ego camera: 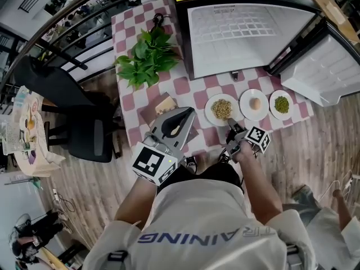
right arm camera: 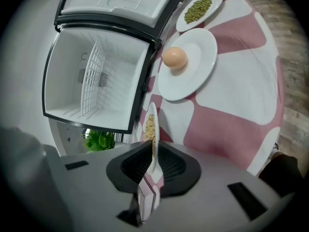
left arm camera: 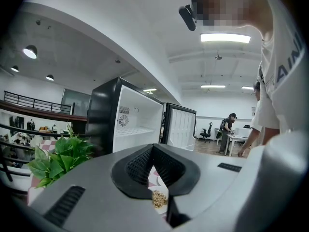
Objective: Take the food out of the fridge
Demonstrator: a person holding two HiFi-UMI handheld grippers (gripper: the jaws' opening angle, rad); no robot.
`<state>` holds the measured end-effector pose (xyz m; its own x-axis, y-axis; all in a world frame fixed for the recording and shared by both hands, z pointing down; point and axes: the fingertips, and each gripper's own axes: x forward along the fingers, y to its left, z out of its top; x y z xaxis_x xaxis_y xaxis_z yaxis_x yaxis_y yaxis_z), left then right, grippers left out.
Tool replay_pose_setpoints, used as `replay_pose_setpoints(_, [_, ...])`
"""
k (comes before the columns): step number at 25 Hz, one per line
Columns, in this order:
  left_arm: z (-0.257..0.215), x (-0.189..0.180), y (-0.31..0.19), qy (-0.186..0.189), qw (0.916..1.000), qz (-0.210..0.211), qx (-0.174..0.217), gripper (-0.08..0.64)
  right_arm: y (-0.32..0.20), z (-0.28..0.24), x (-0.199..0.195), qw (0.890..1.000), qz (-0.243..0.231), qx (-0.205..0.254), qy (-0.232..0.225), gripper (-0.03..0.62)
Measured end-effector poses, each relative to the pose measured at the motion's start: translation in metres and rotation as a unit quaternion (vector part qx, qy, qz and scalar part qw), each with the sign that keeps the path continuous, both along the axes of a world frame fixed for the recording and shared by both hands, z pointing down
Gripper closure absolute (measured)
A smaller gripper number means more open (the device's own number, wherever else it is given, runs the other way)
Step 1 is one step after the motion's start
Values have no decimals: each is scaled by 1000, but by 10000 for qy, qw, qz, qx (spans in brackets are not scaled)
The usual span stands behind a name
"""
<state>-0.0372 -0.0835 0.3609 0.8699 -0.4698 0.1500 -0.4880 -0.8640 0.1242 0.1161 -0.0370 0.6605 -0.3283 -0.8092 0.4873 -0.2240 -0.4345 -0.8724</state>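
Starting nearest the body, the left tongs (ego camera: 185, 117) are held over the near edge of the pink-and-white checked tabletop (ego camera: 185, 86), closed tip to tip with nothing gripped. The right tongs (ego camera: 232, 126) are clenched on the near rim of the plate of grains (ego camera: 221, 109), which is out of the fridge (ego camera: 247, 38) and on the tabletop just in front of it. To its right, the plate with an egg (ego camera: 254, 104) and the plate of green food (ego camera: 281, 104) are lined up. A leafy plant (ego camera: 147, 55) is set further back on the left. The fridge door (ego camera: 323, 72) is swung wide. Wooden flooring (ego camera: 332, 145) and a black chair (ego camera: 84, 122) are seen around, and a person at a desk (left arm camera: 227, 132) is visible beyond.
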Motion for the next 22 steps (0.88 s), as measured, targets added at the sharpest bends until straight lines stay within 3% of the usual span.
replay_pose_setpoints(2, [0,0,-1,-18,10000,-22,-9,555,0,-1,-1,9995,-200,26,245,532])
replay_pose_setpoints(6, [0,1,-2,-13,10000,-38,-10,555,0,2,-5,9903,-938,-7,1024,397])
replay_pose_setpoints(10, [1,5,-2,-2,10000,-8,-45,555,7,11,-11,9558,-1993,-172,2157,343])
replay_pose_setpoints(19, [1,11,-3,9,10000,46,-41,555,19,16,-20,8789,-3249,-358,3476,299])
replay_pose_setpoints(21, [1,12,-3,26,10000,55,-46,555,21,15,-14,8705,-3270,-426,3654,299])
replay_pose_setpoints(22, [1,13,-3,40,10000,62,-46,555,22,13,-11,8713,-3219,-451,3677,300])
